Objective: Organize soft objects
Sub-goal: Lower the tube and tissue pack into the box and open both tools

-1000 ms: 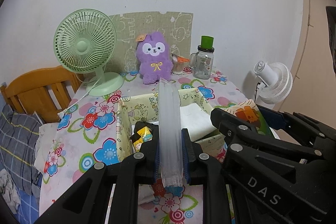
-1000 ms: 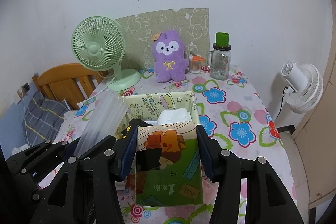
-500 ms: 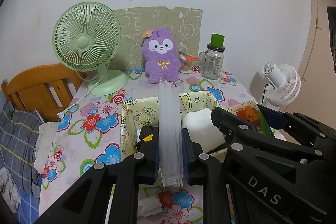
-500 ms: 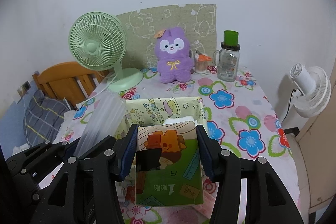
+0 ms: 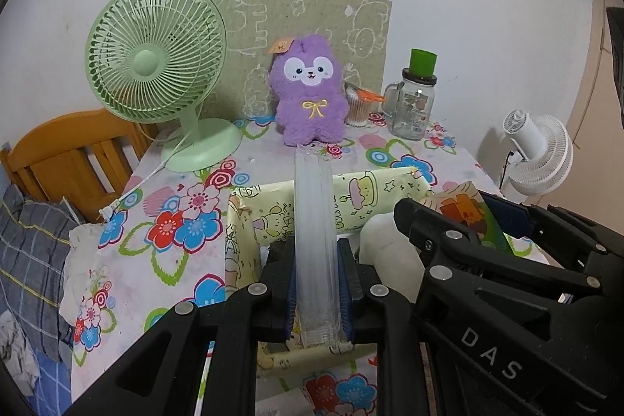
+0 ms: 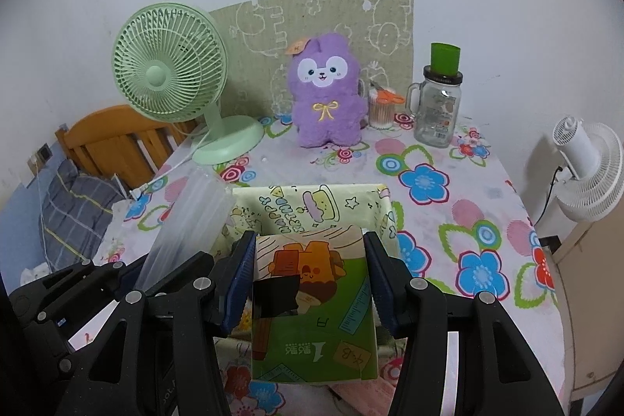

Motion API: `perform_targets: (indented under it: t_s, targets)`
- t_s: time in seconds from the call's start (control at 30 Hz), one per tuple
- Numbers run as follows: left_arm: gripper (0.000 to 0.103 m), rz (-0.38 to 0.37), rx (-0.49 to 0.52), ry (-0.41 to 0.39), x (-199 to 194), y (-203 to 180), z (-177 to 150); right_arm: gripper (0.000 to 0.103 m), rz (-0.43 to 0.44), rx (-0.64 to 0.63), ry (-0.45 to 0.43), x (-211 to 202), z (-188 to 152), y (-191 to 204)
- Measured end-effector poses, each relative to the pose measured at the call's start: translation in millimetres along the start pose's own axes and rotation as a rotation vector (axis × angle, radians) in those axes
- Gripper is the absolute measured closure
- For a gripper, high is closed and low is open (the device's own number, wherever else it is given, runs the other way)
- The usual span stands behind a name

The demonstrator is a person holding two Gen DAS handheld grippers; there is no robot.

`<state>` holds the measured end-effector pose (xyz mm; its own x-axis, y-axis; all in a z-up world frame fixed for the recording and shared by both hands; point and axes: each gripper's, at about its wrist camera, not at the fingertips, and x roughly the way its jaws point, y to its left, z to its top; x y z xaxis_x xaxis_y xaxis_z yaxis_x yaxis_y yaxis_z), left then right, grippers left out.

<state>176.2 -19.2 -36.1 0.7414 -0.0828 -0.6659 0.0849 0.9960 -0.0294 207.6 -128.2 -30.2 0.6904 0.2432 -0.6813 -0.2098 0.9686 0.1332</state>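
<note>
My left gripper (image 5: 318, 256) is shut on a thin clear plastic packet (image 5: 314, 221) that stands on edge over the yellow cartoon-print box (image 5: 351, 188). The right gripper (image 6: 310, 252) is shut on a green tissue pack (image 6: 312, 303) with an orange cartoon on it, held above the same box (image 6: 312, 205). Something white (image 5: 380, 240) lies inside the box. In the left wrist view the right gripper's black arm (image 5: 487, 283) and the tissue pack (image 5: 466, 207) show at the right. The clear packet (image 6: 187, 221) shows at the left in the right wrist view.
A purple plush toy (image 6: 325, 96) sits at the back of the floral table (image 6: 448, 205), with a green desk fan (image 6: 171, 80) to its left and a glass jar with a green lid (image 6: 438, 108) to its right. A white fan (image 6: 585, 166) stands off the right edge. A wooden bed frame (image 6: 113, 139) lies left.
Both grippers have moved forward and slightly down with their loads, coming over the yellow box. The plush toy and fan look nearer. Both grips are unchanged.
</note>
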Motion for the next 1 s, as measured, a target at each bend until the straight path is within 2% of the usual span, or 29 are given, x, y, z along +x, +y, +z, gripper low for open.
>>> perform_targets:
  t_s: [0.4, 0.43, 0.5, 0.8, 0.93, 1.0]
  targets:
    - [0.084, 0.001, -0.005, 0.038, 27.0, 4.4, 5.5, 0.046, -0.012, -0.003, 0.029, 22.4, 4.4, -2.0]
    - [0.083, 0.002, -0.007, 0.04, 28.9, 4.9, 5.4, 0.046, -0.013, -0.002, 0.031, 23.9, 4.6, -2.4]
    - [0.07, 0.004, -0.01, 0.045, 32.4, 5.9, 5.3, 0.046, -0.013, -0.006, 0.038, 27.7, 5.0, -2.1]
    - [0.053, 0.011, -0.015, 0.091, 47.6, 15.3, 0.4, 0.046, 0.002, -0.025, 0.058, 43.1, 5.4, 7.5]
    - [0.048, 0.009, -0.028, 0.107, 53.4, 19.9, -1.5, 0.046, 0.012, -0.028, 0.07, 51.0, 4.8, 10.8]
    - [0.041, 0.007, -0.035, 0.109, 54.5, 21.7, -1.8, 0.046, 0.011, -0.033, 0.078, 56.1, 4.9, 12.6]
